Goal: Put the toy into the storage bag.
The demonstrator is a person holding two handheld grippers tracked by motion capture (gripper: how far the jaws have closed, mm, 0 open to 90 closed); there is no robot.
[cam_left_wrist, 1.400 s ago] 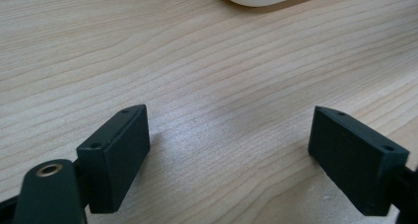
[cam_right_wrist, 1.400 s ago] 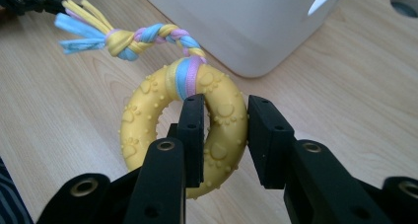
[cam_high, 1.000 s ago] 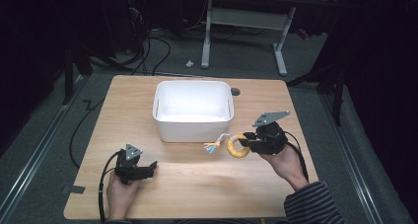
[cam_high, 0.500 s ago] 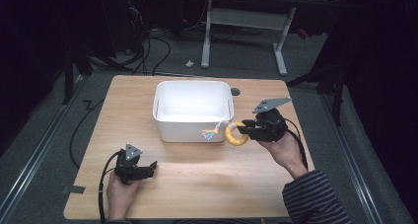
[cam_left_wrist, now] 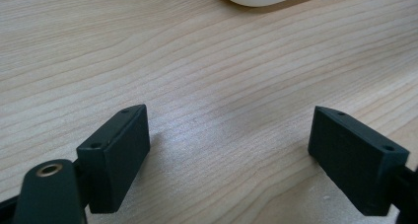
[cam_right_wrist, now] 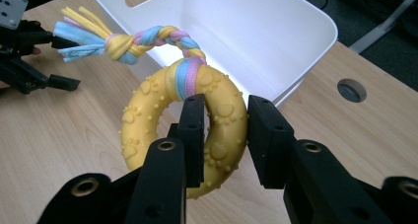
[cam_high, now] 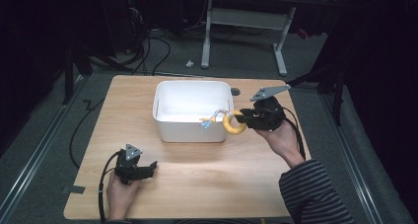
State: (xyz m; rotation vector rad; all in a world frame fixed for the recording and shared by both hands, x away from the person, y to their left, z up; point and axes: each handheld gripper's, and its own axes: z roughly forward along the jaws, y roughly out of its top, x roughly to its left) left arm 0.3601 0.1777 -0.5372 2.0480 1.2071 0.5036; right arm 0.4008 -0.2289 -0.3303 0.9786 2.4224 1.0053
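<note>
Wooden table (cam_high: 197,184), near edge cut off at the frame's bottom. White bin (cam_high: 192,110), interior washed out, nothing made out inside. Right gripper (cam_high: 242,118) clamped on yellow ring toy (cam_high: 232,124), lifted since earlier to the bin's right rim, braided tail (cam_high: 211,119) over it. Left gripper (cam_high: 150,168) agape, near the bin's front-left.

My black right hand-held gripper (cam_right_wrist: 224,135) grips a yellow paw-print ring (cam_right_wrist: 162,130) with pink, blue, yellow braid (cam_right_wrist: 148,39); white bin (cam_right_wrist: 256,31), pale wood tabletop (cam_right_wrist: 59,135).
</note>
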